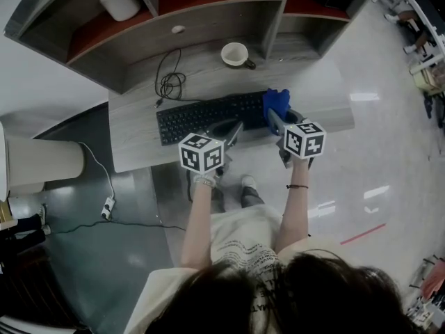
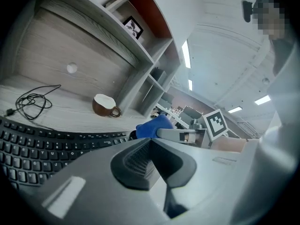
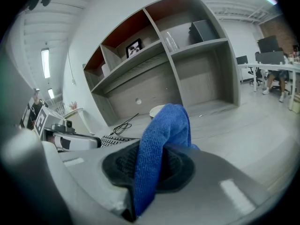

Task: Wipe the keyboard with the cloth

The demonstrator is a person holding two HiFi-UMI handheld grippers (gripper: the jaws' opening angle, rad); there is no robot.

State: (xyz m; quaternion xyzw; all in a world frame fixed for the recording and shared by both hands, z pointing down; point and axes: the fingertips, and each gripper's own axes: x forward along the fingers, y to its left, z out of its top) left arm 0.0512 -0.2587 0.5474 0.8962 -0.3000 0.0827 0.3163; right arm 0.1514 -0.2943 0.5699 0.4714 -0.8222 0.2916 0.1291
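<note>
We stand at a grey wood-grain desk (image 1: 132, 141) with a shelf unit built along its back. A long black computer keyboard (image 1: 201, 117) lies across the desk's front half, and we place everything else from it.

The left gripper (image 1: 235, 128), grey with a marker cube, hangs over the keyboard's near edge around its middle. Its own view shows the two ribbed dark pads pressed together with nothing between them.

The right gripper (image 1: 273, 119) is at the keyboard's right end. Its jaws are clamped on a blue microfibre cloth (image 3: 159, 139), which is pinched between the pads and stands up past the fingertips in a rounded fold. In the head view the cloth (image 1: 276, 101) sits over the keyboard's right end; we cannot tell whether it touches the keys.

Behind the keyboard, toward its right half, stands a brown cup with a white inside (image 1: 236, 54), its handle pointing right. Behind the keyboard's left half lies a thin black cable (image 1: 169, 82) in a loose coil, one end trailing to the keyboard's left corner.
</note>
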